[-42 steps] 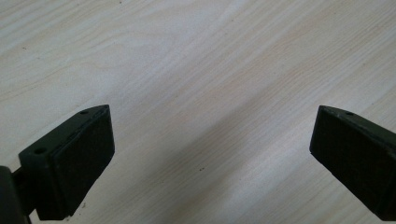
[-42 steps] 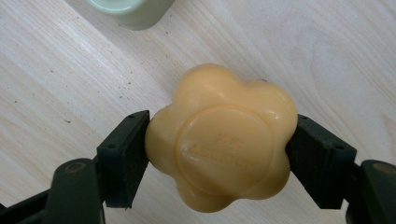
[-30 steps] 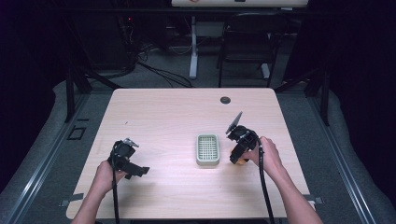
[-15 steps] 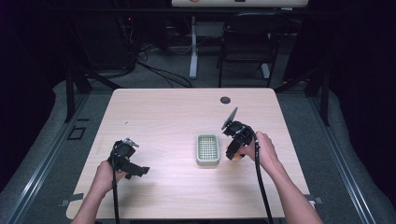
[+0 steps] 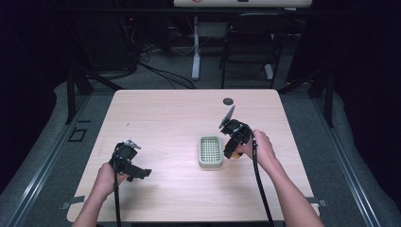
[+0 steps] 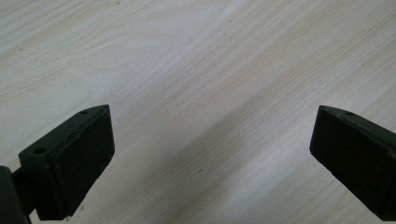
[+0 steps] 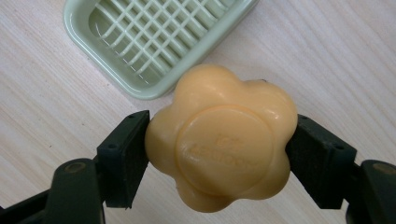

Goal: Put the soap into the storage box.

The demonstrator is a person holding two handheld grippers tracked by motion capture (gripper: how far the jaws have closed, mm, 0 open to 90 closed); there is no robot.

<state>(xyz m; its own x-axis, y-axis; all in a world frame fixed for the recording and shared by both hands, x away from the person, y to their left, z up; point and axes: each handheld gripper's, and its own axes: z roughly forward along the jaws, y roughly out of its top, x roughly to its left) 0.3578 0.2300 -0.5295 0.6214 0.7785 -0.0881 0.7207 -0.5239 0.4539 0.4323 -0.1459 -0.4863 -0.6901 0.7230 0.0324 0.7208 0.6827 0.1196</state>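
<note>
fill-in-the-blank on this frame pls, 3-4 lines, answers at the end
1. The right gripper is shut on a flower-shaped, orange bar of ____.
2. The green soap dish is ____ of soap.
3. The left gripper has its fingers ____, with bare table between them.
4. In the high view, the dish lies to the ____ of the right gripper.

Missing words: soap; empty; open; left

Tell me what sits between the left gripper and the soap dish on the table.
Nothing: in the high view, only bare table runs from the left gripper to the soap dish. The left gripper view shows plain wood between its open jaws.
</note>
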